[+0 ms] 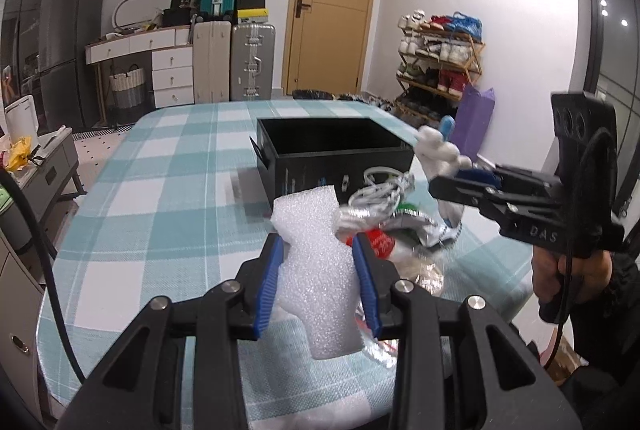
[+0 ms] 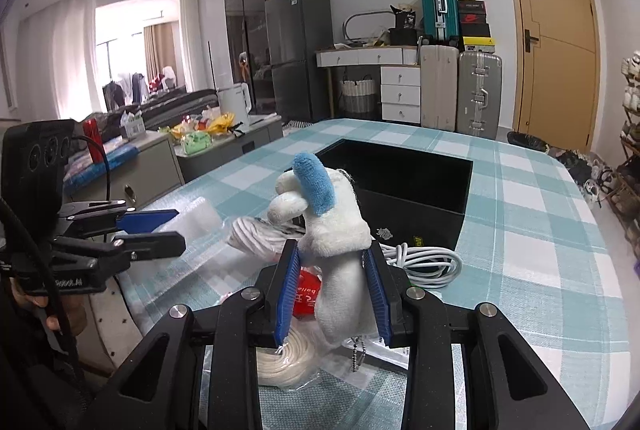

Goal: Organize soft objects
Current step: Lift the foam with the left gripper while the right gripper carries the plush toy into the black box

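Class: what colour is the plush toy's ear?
Blue, on a white plush toy; clearest in the right wrist view.

The left gripper (image 1: 318, 250) fills the bottom centre of the left wrist view, its blue-padded jaws closed against a piece of white foam (image 1: 320, 270). The right gripper (image 2: 334, 254) sits at the bottom centre of the right wrist view, jaws clamped on a white plush toy (image 2: 332, 230). In the left wrist view, the right hand (image 1: 560, 270) shows at the right edge, wrapped around its handle. In the right wrist view, the left hand (image 2: 60, 314) shows at the lower left edge, gripping its handle.
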The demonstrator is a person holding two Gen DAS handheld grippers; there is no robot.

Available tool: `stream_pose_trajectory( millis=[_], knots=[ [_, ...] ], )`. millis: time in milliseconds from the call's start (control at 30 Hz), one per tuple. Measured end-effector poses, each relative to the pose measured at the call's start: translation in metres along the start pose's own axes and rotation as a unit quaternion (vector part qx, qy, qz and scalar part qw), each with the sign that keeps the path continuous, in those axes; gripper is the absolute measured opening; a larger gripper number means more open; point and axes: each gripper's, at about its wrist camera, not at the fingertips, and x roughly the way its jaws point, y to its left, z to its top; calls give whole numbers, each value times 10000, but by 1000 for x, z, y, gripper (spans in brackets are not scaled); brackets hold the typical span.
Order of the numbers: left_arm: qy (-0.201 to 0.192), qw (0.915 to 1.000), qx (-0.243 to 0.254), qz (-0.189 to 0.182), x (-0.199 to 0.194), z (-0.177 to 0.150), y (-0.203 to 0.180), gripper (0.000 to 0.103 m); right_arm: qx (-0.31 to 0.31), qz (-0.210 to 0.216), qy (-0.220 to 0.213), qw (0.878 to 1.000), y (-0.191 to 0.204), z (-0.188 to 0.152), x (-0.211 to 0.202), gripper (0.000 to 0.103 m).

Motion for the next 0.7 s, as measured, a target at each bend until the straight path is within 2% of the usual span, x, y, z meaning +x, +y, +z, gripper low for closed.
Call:
stream_pose_trajectory(
  millis=[200, 467, 700],
  knots=[
    [-236, 9995, -172, 80, -4, 15, 4, 34, 153, 59, -122, 9998, -9, 4, -11, 33],
    [-302, 9987, -296, 297, 8, 27, 9, 35, 285, 82, -212, 9993, -19, 9, -16, 33],
    [-392, 9985, -306, 236, 16, 42, 8, 35, 417, 87, -299, 9986, -26, 14, -21, 33]
  ],
)
